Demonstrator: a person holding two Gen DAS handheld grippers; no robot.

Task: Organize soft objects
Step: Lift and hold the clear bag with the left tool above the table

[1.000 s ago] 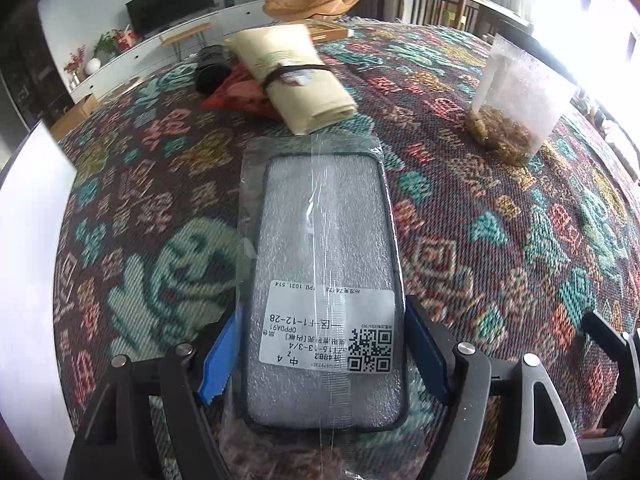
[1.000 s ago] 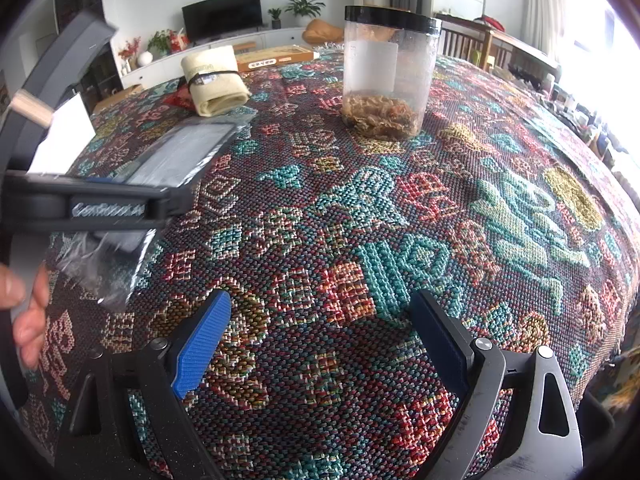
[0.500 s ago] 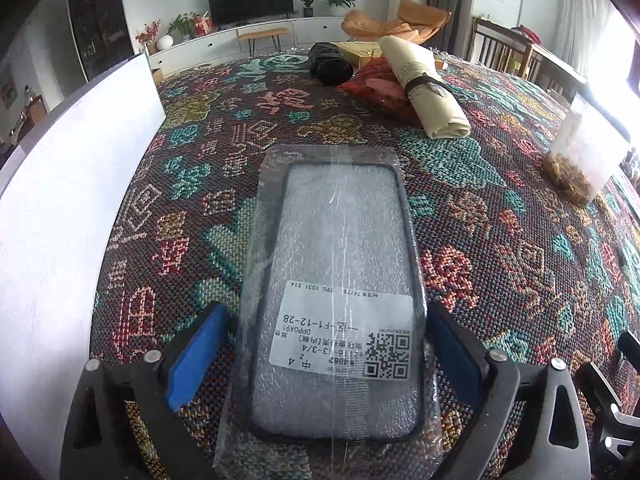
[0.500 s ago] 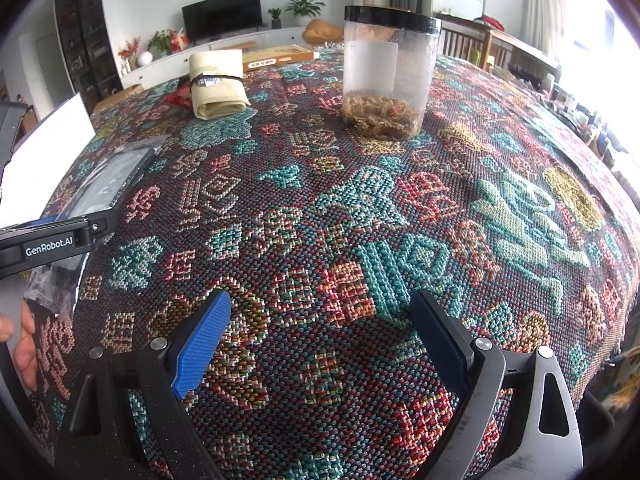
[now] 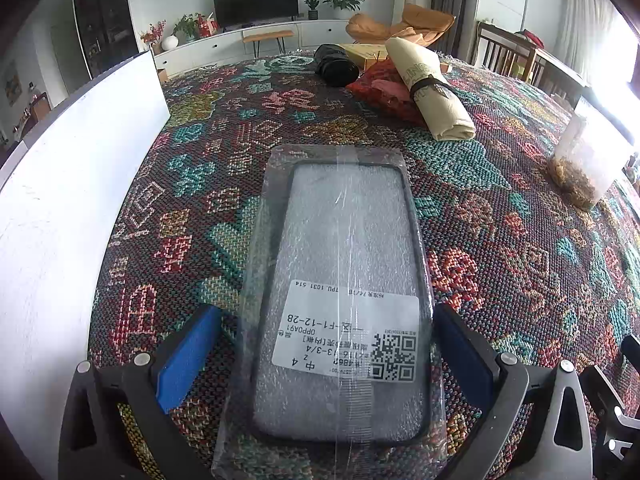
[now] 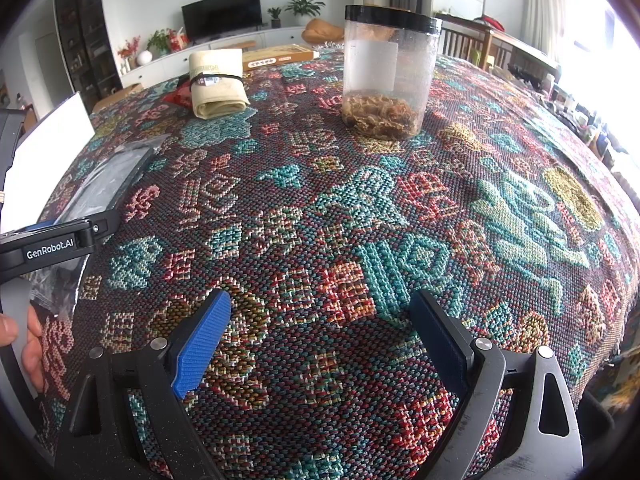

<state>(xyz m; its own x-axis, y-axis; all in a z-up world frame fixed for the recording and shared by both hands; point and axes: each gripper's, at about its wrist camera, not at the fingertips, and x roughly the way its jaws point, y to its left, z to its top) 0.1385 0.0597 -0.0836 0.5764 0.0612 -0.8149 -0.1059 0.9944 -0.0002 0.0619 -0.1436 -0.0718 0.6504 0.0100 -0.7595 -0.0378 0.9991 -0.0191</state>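
A phone case in a clear plastic bag (image 5: 344, 264) with a white label lies flat on the patterned tablecloth (image 5: 500, 240). My left gripper (image 5: 324, 344) is open, its blue pads standing apart on either side of the bag's near end. The bag also shows at the left of the right wrist view (image 6: 108, 184). My right gripper (image 6: 320, 336) is open and empty over bare cloth. A rolled cream cloth (image 5: 432, 92) with a black band lies on a red soft item (image 5: 384, 88) at the far side, next to a black bundle (image 5: 336, 66).
A white board (image 5: 68, 184) stands along the left. A clear jar (image 6: 388, 80) with a black lid and brown contents stands on the table to the right. A flat box (image 6: 280, 58) lies at the far edge. Chairs stand beyond the table.
My left gripper has opened wider and let go of the bagged phone case, which now lies on the cloth nearer the white board. The right gripper has not moved.
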